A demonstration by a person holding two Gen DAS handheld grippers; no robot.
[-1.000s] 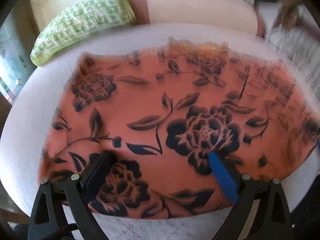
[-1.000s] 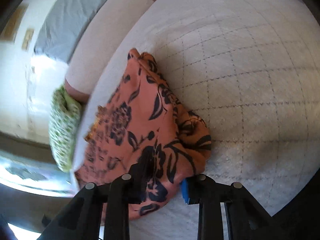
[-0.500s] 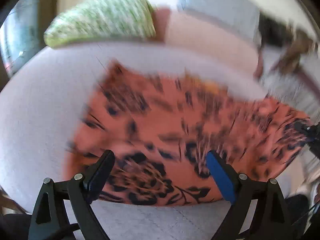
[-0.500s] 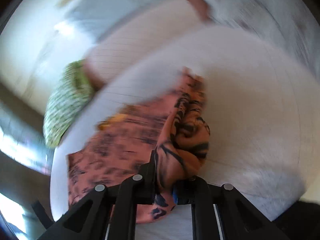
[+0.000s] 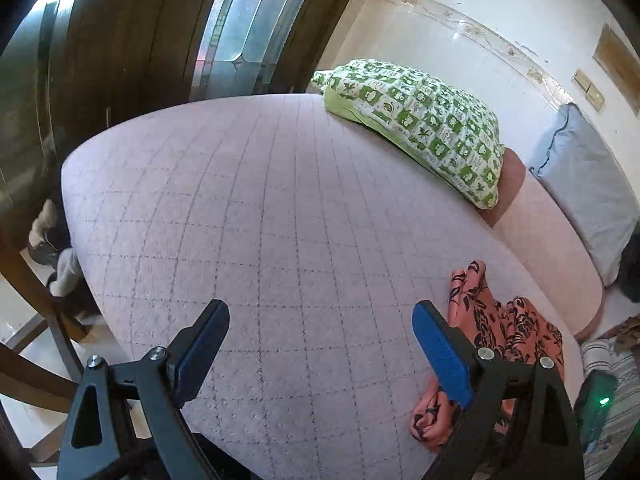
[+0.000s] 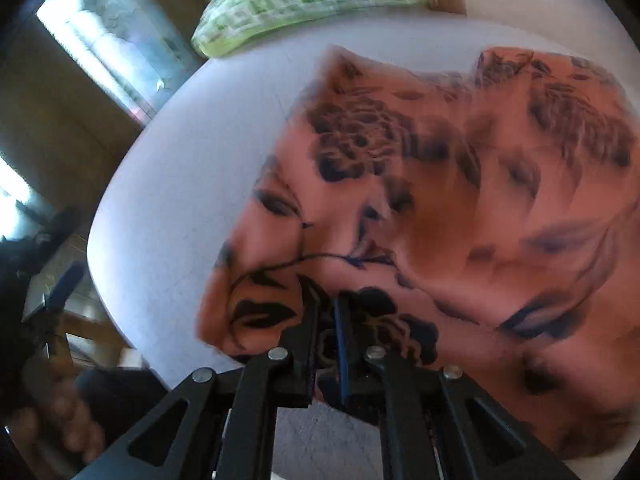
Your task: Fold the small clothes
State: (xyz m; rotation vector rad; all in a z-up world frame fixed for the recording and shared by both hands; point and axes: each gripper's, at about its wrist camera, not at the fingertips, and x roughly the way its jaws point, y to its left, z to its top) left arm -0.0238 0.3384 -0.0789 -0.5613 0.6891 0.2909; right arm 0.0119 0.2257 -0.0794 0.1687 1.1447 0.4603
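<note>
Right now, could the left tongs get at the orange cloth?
Probably yes: the left tongs are open over bare bedcover, and the orange cloth lies just to their right, nothing between.

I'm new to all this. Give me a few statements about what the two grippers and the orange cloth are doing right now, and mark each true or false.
1. The right gripper is clamped on the orange cloth. True.
2. The left gripper is holding the cloth too. False: it is open with nothing between its fingers, and the cloth lies off to its right.
3. A green-patterned pillow lies at the far side of the bed. True.
4. The cloth is plain orange. False: it has a dark flower print.
5. The cloth is neatly folded. False: it looks bunched and rumpled.
</note>
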